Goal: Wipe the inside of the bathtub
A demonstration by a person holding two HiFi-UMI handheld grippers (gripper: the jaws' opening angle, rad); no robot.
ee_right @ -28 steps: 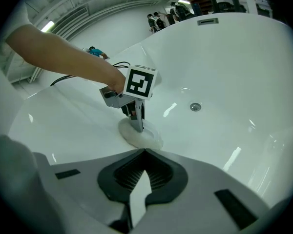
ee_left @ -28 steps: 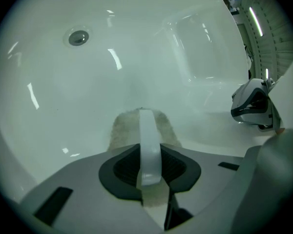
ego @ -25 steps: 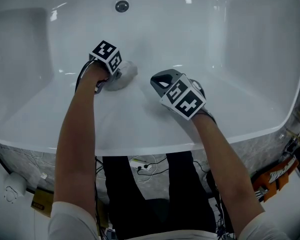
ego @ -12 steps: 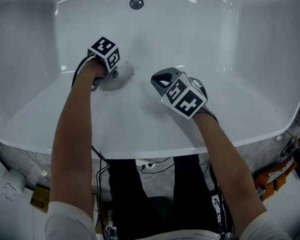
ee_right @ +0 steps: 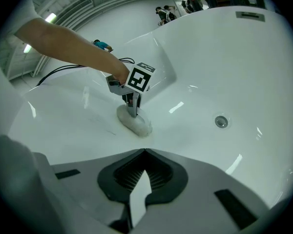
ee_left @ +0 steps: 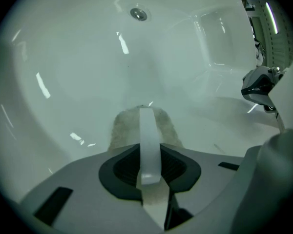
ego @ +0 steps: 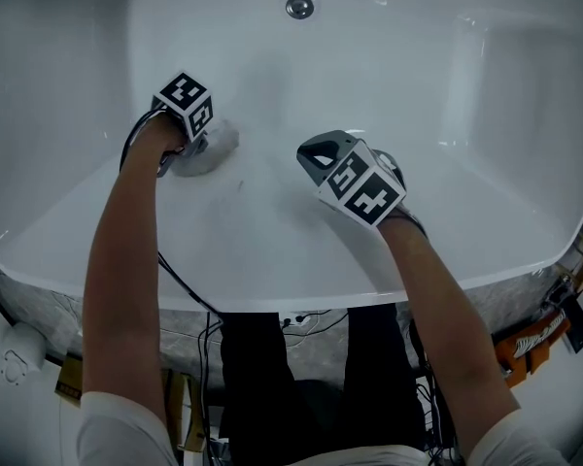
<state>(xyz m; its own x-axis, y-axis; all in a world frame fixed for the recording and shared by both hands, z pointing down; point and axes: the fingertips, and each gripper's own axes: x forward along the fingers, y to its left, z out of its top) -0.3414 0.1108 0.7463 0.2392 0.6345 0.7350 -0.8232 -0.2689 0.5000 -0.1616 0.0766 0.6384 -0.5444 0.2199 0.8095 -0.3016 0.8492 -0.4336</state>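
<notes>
The white bathtub [ego: 466, 76] fills the head view, its drain [ego: 298, 7] at the far side. My left gripper [ego: 199, 144] is shut on a pale grey cloth pad [ego: 214, 144] and presses it against the tub's sloping inner wall, left of the middle. In the left gripper view the cloth pad [ee_left: 122, 126] spreads out either side of the shut fingers [ee_left: 145, 130]. My right gripper [ego: 313, 153] hovers over the tub floor to the right of the cloth, shut, with nothing in it. Its own view shows the left gripper [ee_right: 132, 105] standing on the cloth pad [ee_right: 134, 122].
The tub's near rim [ego: 272, 294] runs across the head view below both arms. Black cables [ego: 189, 289] hang off the left arm over the rim. Beyond the tub's far rim [ee_right: 249, 14] some people [ee_right: 162, 13] stand in a hall.
My left gripper has slid the cloth pad leftward along the tub wall, farther from the drain. The head view has turned left. The right gripper holds nearly the same spot in the picture.
</notes>
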